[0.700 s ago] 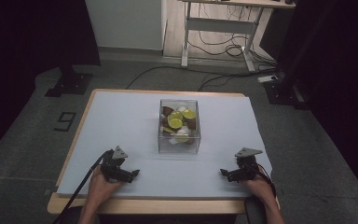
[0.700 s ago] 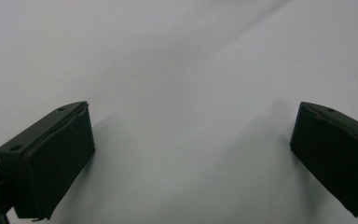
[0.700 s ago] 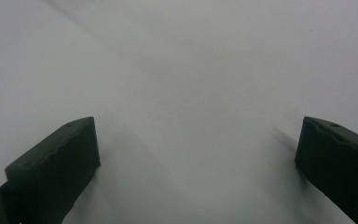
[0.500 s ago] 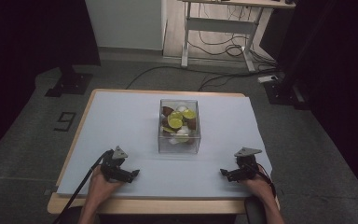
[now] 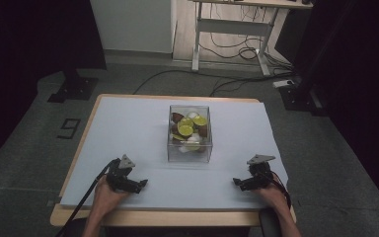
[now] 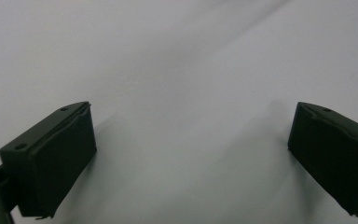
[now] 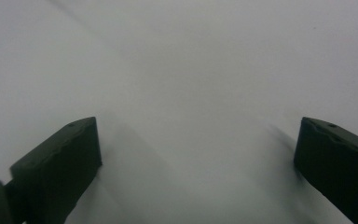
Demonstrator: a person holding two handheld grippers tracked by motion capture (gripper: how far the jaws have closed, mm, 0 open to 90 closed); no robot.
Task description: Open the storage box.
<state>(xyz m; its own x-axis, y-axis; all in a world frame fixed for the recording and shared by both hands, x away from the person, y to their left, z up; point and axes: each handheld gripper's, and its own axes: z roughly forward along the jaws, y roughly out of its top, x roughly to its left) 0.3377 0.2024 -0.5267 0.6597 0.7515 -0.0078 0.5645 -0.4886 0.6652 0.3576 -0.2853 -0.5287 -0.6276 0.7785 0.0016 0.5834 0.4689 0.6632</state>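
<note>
A clear plastic box (image 5: 190,133) stands at the middle of the white table sheet (image 5: 128,128). It holds lime halves, brown pieces and white pieces. My left gripper (image 5: 140,185) rests on the sheet near the front left, held by a hand, its tips toward the middle. My right gripper (image 5: 237,182) rests near the front right, tips also toward the middle. In the left gripper view the left gripper (image 6: 191,154) has its jaws wide apart over bare sheet. The right gripper (image 7: 198,158) shows the same in its own view, open with nothing between.
The wooden table edge (image 5: 153,217) runs along the front under the person's forearms. A desk frame (image 5: 232,29) with cables stands on the grey floor behind. A dark stand base (image 5: 74,89) sits at the far left, another (image 5: 301,96) at the far right.
</note>
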